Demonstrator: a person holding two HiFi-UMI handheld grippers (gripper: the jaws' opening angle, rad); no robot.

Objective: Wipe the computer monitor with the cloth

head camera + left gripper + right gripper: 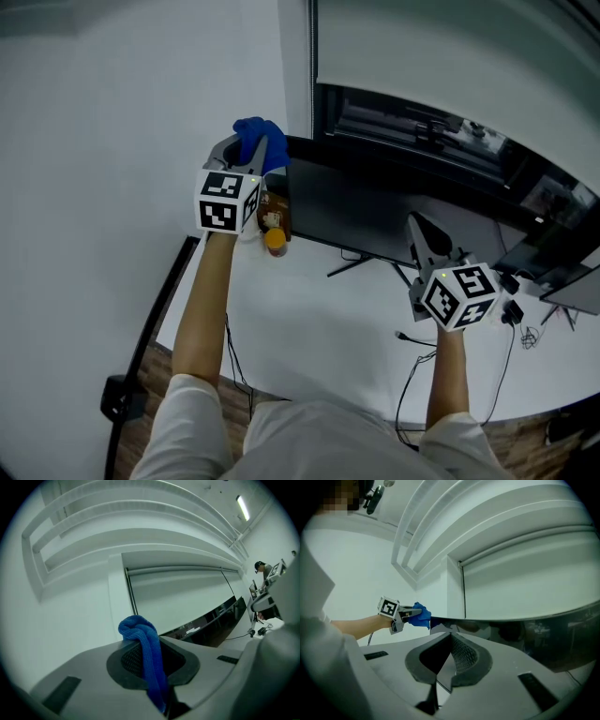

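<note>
A blue cloth point(255, 134) is bunched between the jaws of my left gripper point(246, 155), which is shut on it. It hangs by the top left corner of the dark monitor point(366, 211). In the left gripper view the cloth point(143, 644) drapes over the pads and hides the fingertips. My right gripper point(422, 234) is raised in front of the monitor's right half; its jaws meet at the tips and nothing shows between them. In the right gripper view, the right gripper point(450, 641) points at the monitor point(543, 639), with the left gripper point(405, 613) and the cloth point(421, 615) at the screen's far corner.
A brown bottle with an orange cap point(274, 225) stands on the white desk point(309, 319) just under the left gripper. Cables point(412, 375) trail off the desk's front edge. Dark equipment point(553, 272) sits at the right. A window with a blind point(422, 56) is behind the monitor.
</note>
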